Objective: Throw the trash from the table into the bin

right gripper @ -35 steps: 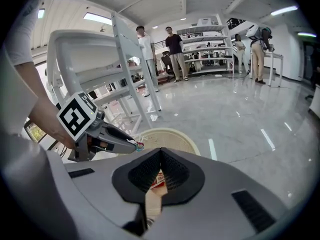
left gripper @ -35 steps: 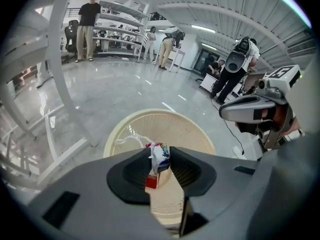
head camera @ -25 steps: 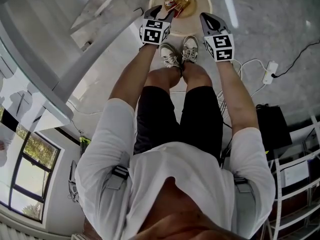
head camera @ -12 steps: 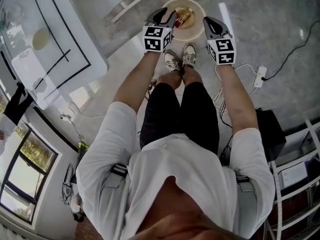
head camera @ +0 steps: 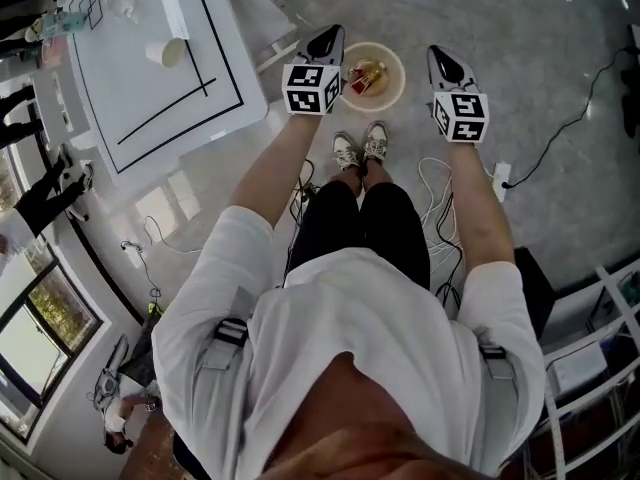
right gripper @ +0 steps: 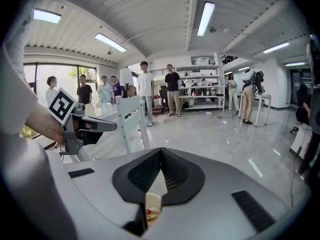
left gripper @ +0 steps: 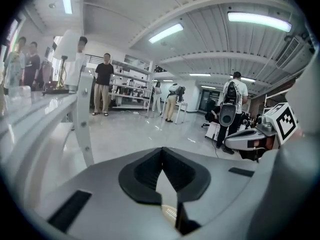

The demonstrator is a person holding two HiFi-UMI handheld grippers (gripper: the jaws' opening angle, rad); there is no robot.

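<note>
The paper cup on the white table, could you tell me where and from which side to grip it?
Pinch the paper cup across its side wall from above: it seems to lie on its side on the table, rounded wall exposed. It is small in view, so recheck nearer.

Bright, even indoor light. Long ceiling lamps (left gripper: 259, 18) glow white in the 2 gripper views and leave pale streaks on the glossy floor (head camera: 520, 28). Daylight shows at a window (head camera: 50, 318). Fisheye bending curves every edge, the corners go black, and the near foreground looks soft.
</note>
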